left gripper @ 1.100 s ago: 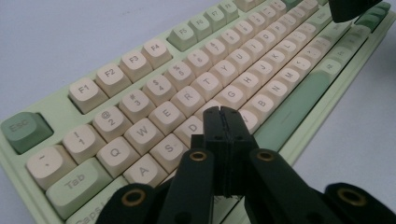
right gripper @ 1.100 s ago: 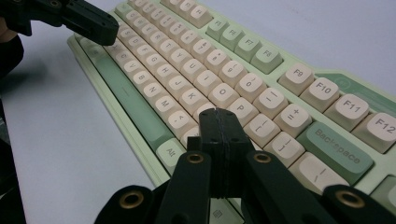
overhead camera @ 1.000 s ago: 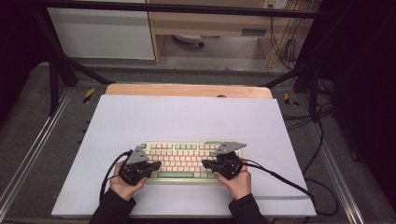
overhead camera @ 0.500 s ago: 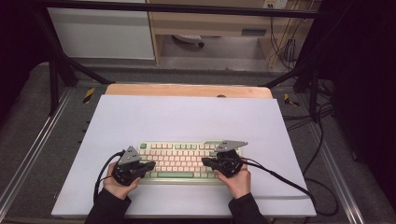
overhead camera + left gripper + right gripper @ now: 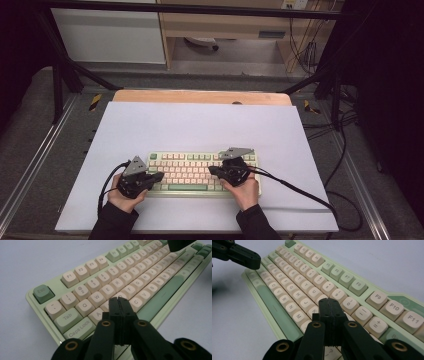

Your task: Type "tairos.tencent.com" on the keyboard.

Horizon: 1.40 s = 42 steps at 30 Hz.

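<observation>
High view: a pale green mechanical keyboard (image 5: 200, 172) with cream keycaps lies on the near half of a white tabletop sheet (image 5: 200, 125), long side facing the person. The left gripper (image 5: 159, 176) sits at the keyboard's left end, the right gripper (image 5: 212, 171) over its right half, each held in a hand with a dark sleeve. In the left gripper view the jaws are pressed together, empty, tips just above the A–S keys. In the right gripper view the jaws are likewise clenched on nothing, above the keys near O and K. Black cables (image 5: 300, 187) trail across the sheet.
</observation>
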Each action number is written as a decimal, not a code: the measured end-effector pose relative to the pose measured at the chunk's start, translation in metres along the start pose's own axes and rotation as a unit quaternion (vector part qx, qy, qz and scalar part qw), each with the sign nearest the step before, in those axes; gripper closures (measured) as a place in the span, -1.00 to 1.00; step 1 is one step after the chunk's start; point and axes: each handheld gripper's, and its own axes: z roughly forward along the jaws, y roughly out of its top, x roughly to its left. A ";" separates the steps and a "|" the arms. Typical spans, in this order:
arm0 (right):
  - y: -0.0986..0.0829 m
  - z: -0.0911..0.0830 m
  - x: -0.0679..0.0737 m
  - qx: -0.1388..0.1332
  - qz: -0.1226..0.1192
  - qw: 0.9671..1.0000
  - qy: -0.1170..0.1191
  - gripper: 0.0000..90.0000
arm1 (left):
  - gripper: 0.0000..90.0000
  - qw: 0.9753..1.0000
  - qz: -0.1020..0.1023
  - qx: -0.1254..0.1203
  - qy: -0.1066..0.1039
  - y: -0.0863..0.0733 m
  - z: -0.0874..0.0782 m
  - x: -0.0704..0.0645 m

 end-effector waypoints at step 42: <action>0.003 0.021 -0.002 0.015 -0.002 1.000 -0.009 1.00 | 1.00 1.000 -0.002 0.001 0.001 -0.001 0.001 0.002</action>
